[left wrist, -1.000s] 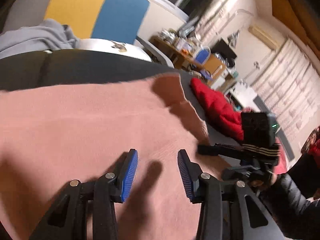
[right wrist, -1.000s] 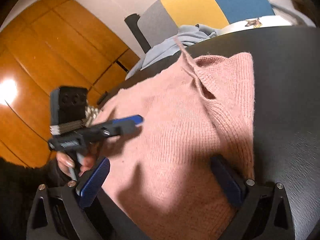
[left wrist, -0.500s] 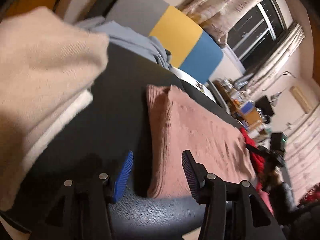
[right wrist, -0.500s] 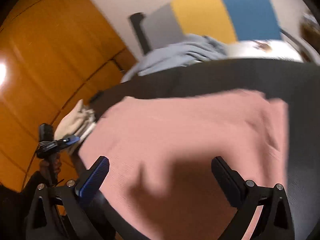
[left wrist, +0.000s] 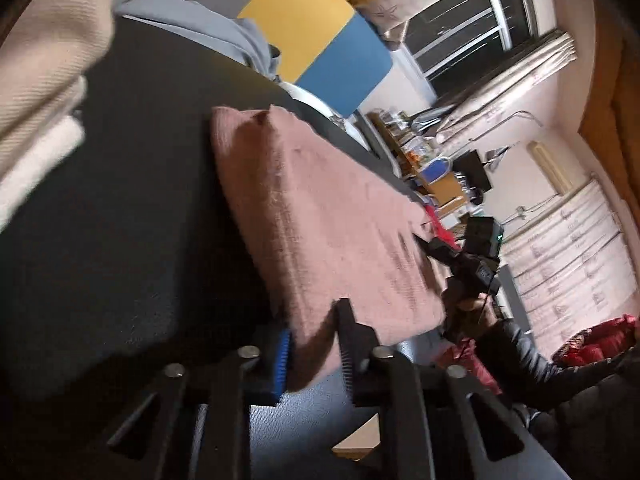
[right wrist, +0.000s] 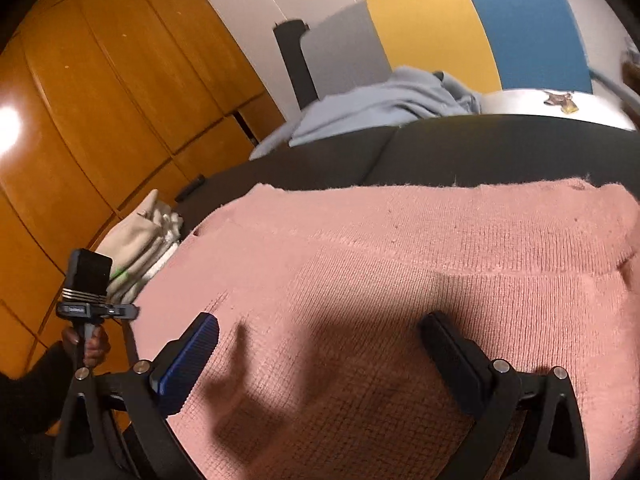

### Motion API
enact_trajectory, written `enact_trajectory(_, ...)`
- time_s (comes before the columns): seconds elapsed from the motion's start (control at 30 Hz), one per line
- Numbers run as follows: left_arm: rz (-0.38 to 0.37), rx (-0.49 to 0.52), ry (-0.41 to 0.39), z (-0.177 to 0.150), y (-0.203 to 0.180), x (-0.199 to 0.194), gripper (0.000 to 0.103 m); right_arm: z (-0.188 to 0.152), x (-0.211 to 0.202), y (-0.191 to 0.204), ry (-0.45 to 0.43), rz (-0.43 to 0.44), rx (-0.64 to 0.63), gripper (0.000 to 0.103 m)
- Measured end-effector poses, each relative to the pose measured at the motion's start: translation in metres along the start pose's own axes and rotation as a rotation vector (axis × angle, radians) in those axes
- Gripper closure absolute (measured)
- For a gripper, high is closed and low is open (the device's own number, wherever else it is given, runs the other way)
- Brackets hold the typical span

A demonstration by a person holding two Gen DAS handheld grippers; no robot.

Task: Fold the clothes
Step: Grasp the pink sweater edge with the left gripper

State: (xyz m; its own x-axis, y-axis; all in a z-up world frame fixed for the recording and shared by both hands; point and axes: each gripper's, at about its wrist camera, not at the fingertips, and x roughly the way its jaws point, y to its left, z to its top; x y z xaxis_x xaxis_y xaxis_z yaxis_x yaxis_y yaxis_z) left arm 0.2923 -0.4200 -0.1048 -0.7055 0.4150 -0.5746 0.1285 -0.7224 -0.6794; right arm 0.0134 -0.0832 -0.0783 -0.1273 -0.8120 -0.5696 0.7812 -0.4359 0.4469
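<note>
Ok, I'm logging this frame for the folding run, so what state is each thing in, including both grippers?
pink knit sweater: folded flat on the dark seat, one corner pinched.
left gripper: jaws closed on the sweater's near corner.
right gripper: jaws wide open over the sweater, gripping nothing.
cream garments: folded, stacked beside the sweater.
light blue garment: crumpled, unfolded, behind the seat.
red garment: mostly hidden; cannot tell.

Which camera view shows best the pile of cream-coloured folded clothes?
The right wrist view shows it best: the cream folded pile appears whole, lying at the left end of the dark seat, beside the pink sweater. The left wrist view shows only a close, cropped part of it at the upper left edge.
</note>
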Motion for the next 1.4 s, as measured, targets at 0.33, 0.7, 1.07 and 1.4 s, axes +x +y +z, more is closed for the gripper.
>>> enact_trajectory(0.33, 0.130, 0.018, 0.051, -0.013, -0.009, 0.002, 0.085, -0.002, -0.003, -0.008, -0.042, 0.078, 0.040, 0.000)
enact_trajectory(0.7, 0.204, 0.122, -0.053, 0.079, -0.023, 0.020, 0.063, -0.002, -0.003, -0.004, -0.048, 0.078, 0.036, 0.000)
enact_trajectory(1.07, 0.400, 0.212, -0.006, 0.107, -0.038, 0.077, 0.099, -0.003, -0.005, -0.007, -0.059, 0.093, 0.044, 0.000)
enact_trajectory(1.4, 0.393, 0.023, -0.074, 0.100, -0.003, 0.065, 0.083, -0.003, -0.006, -0.007, -0.064, 0.102, 0.048, 0.000)
